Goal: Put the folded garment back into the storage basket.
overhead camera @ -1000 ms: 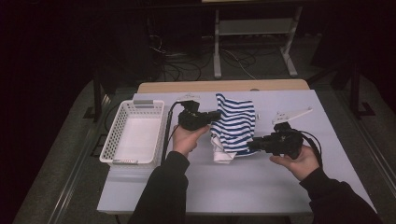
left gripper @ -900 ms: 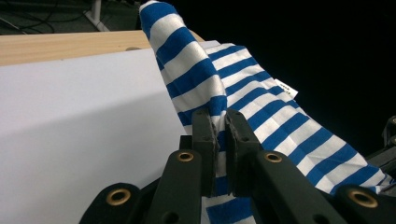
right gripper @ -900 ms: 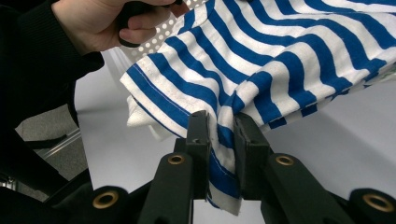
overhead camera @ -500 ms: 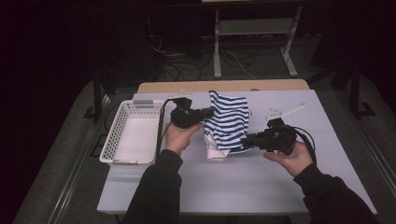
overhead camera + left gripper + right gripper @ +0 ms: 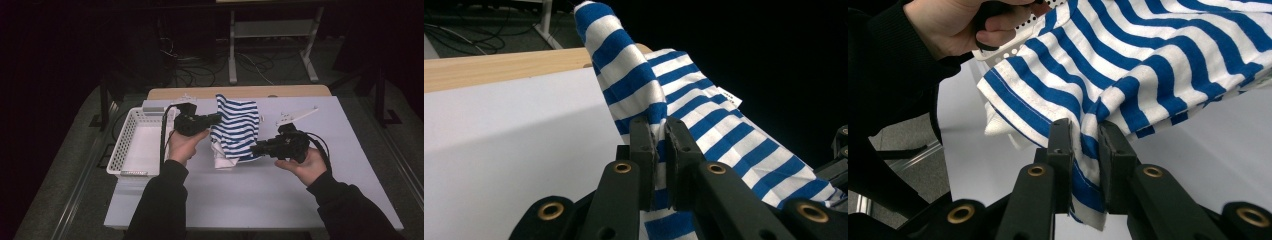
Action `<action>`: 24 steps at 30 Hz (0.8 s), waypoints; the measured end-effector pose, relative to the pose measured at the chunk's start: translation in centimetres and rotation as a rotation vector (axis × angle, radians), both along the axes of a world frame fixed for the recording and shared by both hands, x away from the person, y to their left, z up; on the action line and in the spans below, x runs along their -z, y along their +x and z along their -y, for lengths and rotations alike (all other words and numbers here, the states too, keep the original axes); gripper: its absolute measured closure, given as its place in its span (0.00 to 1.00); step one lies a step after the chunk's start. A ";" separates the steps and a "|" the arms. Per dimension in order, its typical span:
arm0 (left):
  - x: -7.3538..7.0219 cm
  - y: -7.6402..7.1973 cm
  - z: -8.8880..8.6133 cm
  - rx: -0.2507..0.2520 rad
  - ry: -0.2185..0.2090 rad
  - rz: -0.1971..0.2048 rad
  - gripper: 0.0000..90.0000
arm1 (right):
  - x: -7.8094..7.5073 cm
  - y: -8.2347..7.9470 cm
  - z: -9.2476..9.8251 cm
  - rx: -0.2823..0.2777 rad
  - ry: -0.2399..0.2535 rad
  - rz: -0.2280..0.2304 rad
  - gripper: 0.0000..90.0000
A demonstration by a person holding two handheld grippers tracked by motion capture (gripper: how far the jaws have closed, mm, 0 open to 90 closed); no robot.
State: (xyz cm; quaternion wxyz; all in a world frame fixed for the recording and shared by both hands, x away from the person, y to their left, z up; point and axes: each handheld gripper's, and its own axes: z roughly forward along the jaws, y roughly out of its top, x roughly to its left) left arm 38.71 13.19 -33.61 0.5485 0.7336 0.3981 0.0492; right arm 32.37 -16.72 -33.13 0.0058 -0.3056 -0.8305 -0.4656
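Observation:
A blue-and-white striped cloth [image 5: 236, 127] hangs lifted above the white table [image 5: 260, 195], held between both grippers. My left gripper [image 5: 216, 118] is shut on the cloth's left edge; its jaws pinch a striped fold [image 5: 658, 131] in the left gripper view. My right gripper [image 5: 255, 148] is shut on the cloth's lower right edge, where a bunched hem [image 5: 1083, 137] sits between the jaws. The cloth's white underside droops onto the table [image 5: 220, 160]. A small label [image 5: 729, 96] shows on one edge.
A white perforated basket [image 5: 135, 147] stands at the table's left end, beside my left hand. A white hanger-like piece [image 5: 296, 115] lies at the back right. A wooden strip [image 5: 240, 92] borders the far edge. Cables and a metal stand [image 5: 270, 45] are on the floor beyond.
Both grippers have carried the striped cloth leftward, toward the basket, and lifted it a little. The cloth now hangs more bunched between them.

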 end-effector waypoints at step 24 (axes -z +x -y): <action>-1.3 -0.1 -3.6 -0.054 -0.008 0.015 0.92 | -1.2 1.1 -3.6 -0.041 0.006 0.018 0.85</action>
